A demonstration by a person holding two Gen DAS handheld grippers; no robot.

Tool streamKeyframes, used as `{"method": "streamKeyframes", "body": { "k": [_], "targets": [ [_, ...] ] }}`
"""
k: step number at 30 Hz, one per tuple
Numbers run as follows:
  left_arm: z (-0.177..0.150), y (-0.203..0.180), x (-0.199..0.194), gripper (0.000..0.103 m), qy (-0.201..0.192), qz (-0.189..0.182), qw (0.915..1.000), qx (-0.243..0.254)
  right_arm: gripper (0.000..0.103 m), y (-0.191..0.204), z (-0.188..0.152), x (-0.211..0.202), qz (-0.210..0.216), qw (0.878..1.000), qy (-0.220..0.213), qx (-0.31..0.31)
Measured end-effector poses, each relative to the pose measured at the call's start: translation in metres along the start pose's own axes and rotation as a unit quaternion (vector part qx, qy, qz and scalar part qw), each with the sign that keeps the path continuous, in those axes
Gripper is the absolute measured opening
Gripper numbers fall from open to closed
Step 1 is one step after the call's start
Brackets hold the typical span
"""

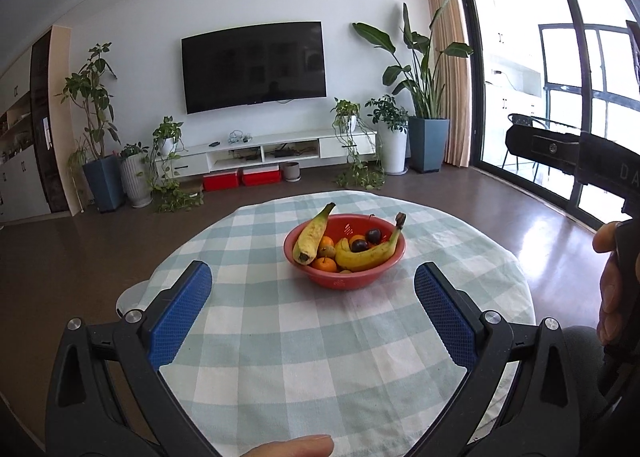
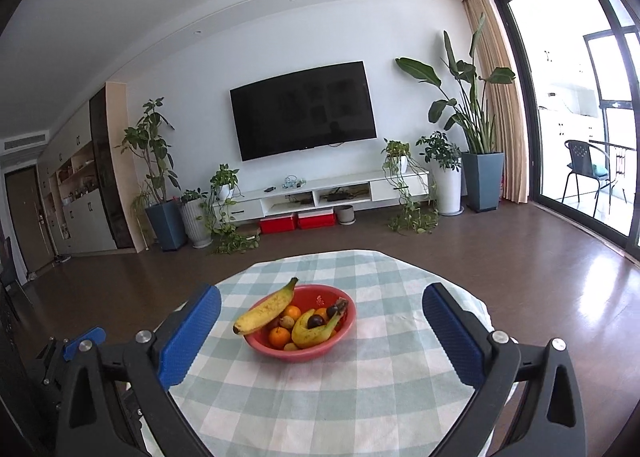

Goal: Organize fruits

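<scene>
A red bowl [image 1: 352, 280] stands on the round table's checked cloth [image 1: 304, 357]. It holds two bananas [image 1: 310, 235], oranges [image 1: 325, 264] and dark plums [image 1: 373, 235]. My left gripper [image 1: 313, 289] is open and empty, held back from the bowl on its near side. In the right wrist view the bowl [image 2: 316, 353] sits ahead and left of centre, with a banana [image 2: 266, 311] leaning over its left rim. My right gripper [image 2: 321, 311] is open and empty, also held back from the bowl. The right gripper's black body [image 1: 580, 161] shows at the right of the left wrist view.
The table edge drops to a dark wood floor [image 1: 520, 217] all around. A TV [image 1: 254, 65], a low white cabinet [image 1: 280, 149] and potted plants [image 1: 424, 97] stand at the far wall. A glass sliding door [image 2: 580, 117] is on the right.
</scene>
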State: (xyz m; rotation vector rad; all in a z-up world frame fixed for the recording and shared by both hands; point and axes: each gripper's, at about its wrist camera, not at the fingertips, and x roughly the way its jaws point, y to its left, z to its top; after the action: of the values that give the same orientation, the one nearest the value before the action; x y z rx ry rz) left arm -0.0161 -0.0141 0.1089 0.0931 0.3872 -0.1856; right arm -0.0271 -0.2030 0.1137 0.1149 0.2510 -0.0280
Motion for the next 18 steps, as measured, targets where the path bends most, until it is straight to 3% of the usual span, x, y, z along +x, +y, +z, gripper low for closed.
{"method": "streamKeyframes", "body": {
  "k": [4, 12, 18],
  "targets": [
    [-0.008, -0.001, 0.003, 0.103, 0.023, 0.006, 0.9997, -0.007, 0.103, 0.0, -0.016, -0.007, -0.022, 1.0, 0.0, -0.015],
    [-0.022, -0.001, 0.031, 0.103, 0.096, 0.035, 0.9942, -0.032, 0.103, -0.002, -0.049, 0.004, -0.029, 0.998, 0.054, -0.017],
    [-0.034, -0.001, 0.051, 0.103, 0.126, 0.055, 0.9898, -0.036, 0.103, -0.003, -0.066, 0.012, -0.043, 0.995, 0.086, -0.02]
  ]
}}
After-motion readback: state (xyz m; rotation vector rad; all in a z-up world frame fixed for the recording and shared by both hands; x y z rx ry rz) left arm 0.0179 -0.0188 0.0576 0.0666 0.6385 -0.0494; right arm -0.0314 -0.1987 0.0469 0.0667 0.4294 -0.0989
